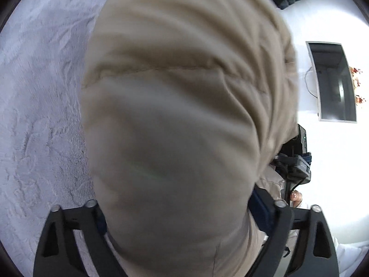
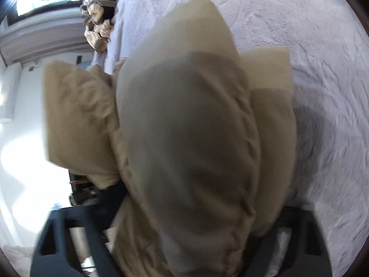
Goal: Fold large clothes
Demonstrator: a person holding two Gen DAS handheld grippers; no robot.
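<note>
A beige garment fills the middle of the left wrist view, bunched and hanging in front of the camera. My left gripper is shut on it; the fabric hides the fingertips. In the right wrist view the same beige garment drapes over my right gripper, which is shut on it, with a loose part hanging off to the left. Both views are blurred by motion. The garment is held above a pale lilac bedspread.
The lilac bedspread spreads on the left in the left wrist view. A dark framed screen hangs on the white wall. A pile of other clothes lies at the bed's far edge. The other gripper's body shows behind the garment.
</note>
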